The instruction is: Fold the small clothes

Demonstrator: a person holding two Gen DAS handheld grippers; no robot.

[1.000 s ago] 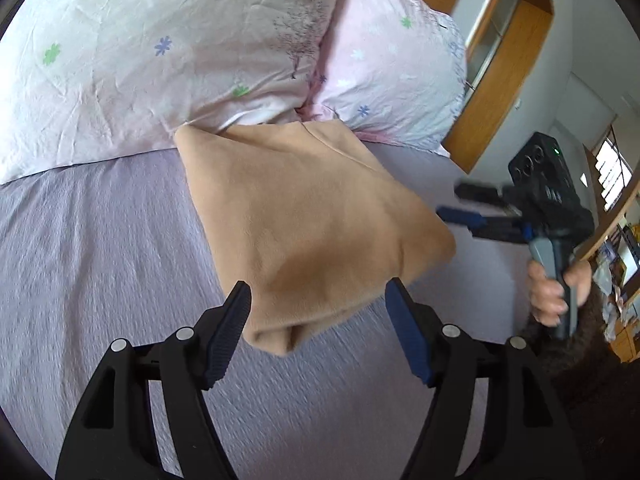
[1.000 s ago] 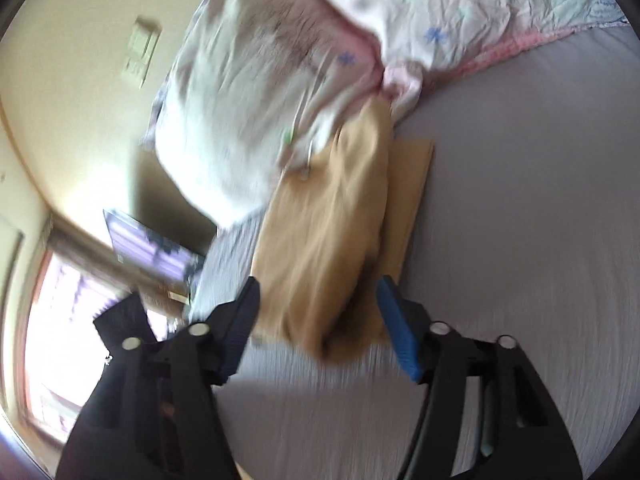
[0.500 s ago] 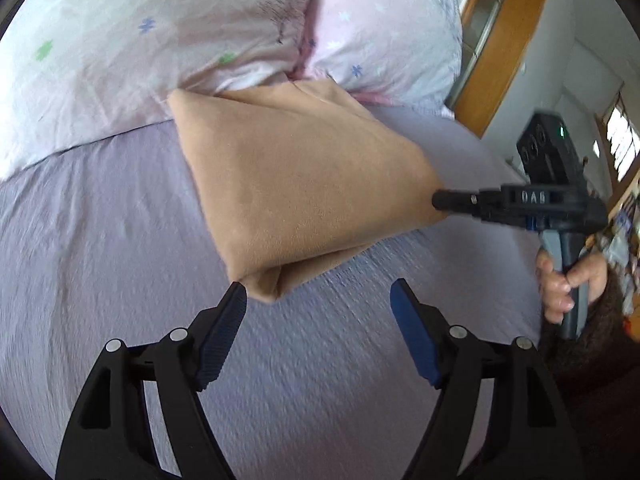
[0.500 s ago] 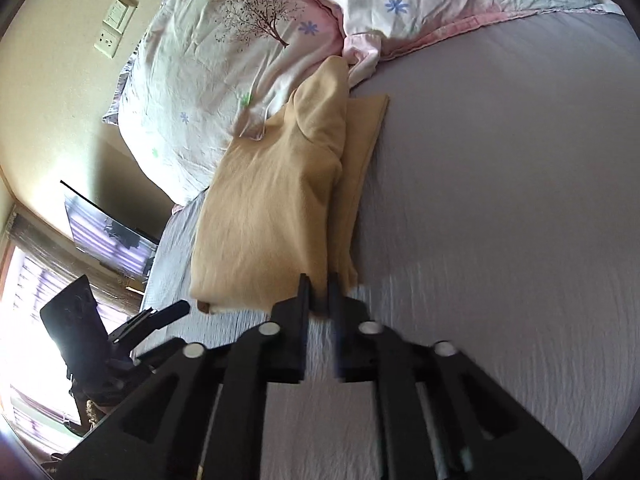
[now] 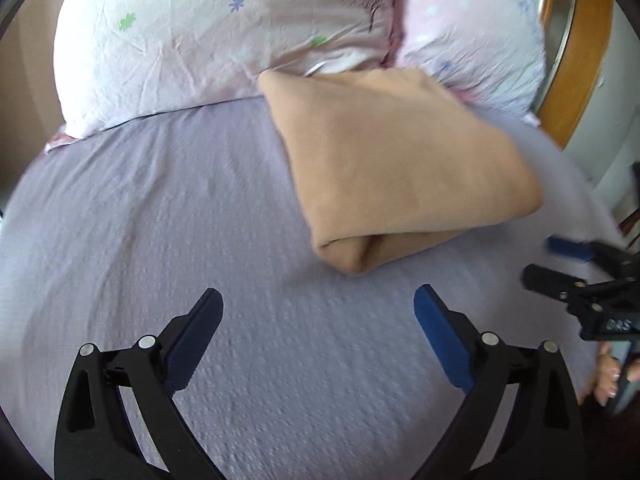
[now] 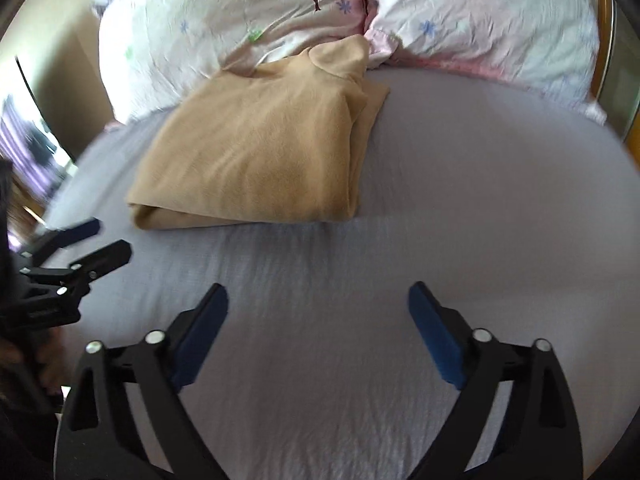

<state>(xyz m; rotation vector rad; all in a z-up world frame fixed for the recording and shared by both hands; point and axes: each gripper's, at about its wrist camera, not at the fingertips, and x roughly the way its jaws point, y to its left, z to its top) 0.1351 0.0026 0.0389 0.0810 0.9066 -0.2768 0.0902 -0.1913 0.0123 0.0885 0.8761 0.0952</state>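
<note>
Our left gripper (image 5: 318,308) and right gripper (image 6: 318,304) both spread, empty, near our folded garment (image 6: 256,160) on the bed (image 6: 480,200).

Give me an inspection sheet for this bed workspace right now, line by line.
Surface: lilac bedsheet, lightly wrinkled.
Job's things: tan garment folded into a rectangle, its far end against the pillows.
Clutter: nothing seen.
Grippers: left gripper and right gripper both open, fingers clear of the garment, holding nothing.
Cables: nothing seen.
Surroundings: wooden headboard at right; screen at left, blurred.
</note>
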